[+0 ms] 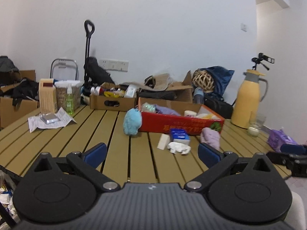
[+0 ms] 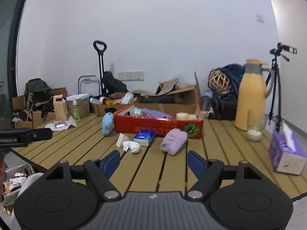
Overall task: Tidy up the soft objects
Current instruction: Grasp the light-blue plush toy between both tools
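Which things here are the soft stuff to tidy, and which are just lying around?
For the job: blue plush toy, lilac towel roll, crumpled white cloth, red box already holding soft things.

Just lying about: yellow thermos, purple tissue box, green spray bottle, tripod, blue tissue pack.

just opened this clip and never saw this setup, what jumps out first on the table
The red cardboard box in the middle of the slatted table draws the eye first, already holding soft things. In front of it lie a rolled lilac cloth, a blue tissue pack and a crumpled white tissue, with a fluffy light-blue toy at the box's left end. A tall yellow jug stands at the right.
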`<state>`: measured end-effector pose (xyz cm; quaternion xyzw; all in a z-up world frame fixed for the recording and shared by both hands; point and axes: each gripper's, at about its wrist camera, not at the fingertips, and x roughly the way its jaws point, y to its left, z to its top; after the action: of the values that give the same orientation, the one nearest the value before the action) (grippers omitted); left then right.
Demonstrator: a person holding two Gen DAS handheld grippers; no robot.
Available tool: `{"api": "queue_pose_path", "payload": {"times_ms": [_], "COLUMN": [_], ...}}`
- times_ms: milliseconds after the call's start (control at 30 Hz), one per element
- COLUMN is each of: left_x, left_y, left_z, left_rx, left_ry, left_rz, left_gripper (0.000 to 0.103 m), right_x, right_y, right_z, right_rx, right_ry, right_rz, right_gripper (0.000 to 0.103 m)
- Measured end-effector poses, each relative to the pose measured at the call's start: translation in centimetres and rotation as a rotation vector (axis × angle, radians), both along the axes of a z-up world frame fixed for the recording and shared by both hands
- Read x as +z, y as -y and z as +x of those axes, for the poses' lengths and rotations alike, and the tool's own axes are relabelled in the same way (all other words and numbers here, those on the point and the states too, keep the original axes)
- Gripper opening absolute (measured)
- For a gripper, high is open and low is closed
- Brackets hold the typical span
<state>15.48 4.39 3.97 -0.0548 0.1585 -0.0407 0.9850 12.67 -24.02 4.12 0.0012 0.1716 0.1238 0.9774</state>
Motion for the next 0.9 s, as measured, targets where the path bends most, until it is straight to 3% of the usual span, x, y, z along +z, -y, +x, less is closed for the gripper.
{"api": "queue_pose_path", "payload": {"times_ms": [100, 233, 333, 500, 600, 800, 867, 900], "left_x": [-0.7, -0.7, -0.6, -1.8, -3.3, -6.0, -6.6, -6.9], "left_y": [-0.9, -1.6, -3.5, -7.3, -10.7, -14.4, -15.2, -15.4], "left_z": [4.3, 10.3, 14.1, 20.8, 24.5, 29.4, 30.6, 30.7], "left_rx": [0.043, 0.094, 0.103, 0.034, -0.078, -0.126, -0.134, -0.142], "left_ry": [-0.039, -0.020, -0.009, -0.066, -0.107, -0.201, -0.234, -0.241], "left_rz": [-0.042, -0.001, -0.020, 0.054, -0.043, -0.135, -0.167, -0.188], "left_gripper": [0.103, 0.103, 0.103, 0.103, 0.102, 0.086, 0.082, 0.081], "right_x": [-0.8, -1.2, -0.9, -0.5, -1.0, -3.8, -4.6, -4.9], "right_y": [-1.0, -2.1, -3.6, -9.7, -14.5, -21.8, -22.9, -23.2], "right_z": [2.1, 5.9, 9.7, 16.8, 21.2, 29.4, 31.0, 31.3], "right_rx": [0.020, 0.019, 0.053, 0.130, 0.178, 0.130, 0.134, 0.148], "right_ry": [-0.026, -0.068, -0.085, -0.068, -0.046, -0.114, -0.143, -0.151], "right_rz": [-0.017, 0.011, 0.029, -0.009, -0.033, -0.062, -0.045, -0.026], "right_gripper": [0.072, 0.064, 0.057, 0.057, 0.056, 0.053, 0.033, 0.029]}}
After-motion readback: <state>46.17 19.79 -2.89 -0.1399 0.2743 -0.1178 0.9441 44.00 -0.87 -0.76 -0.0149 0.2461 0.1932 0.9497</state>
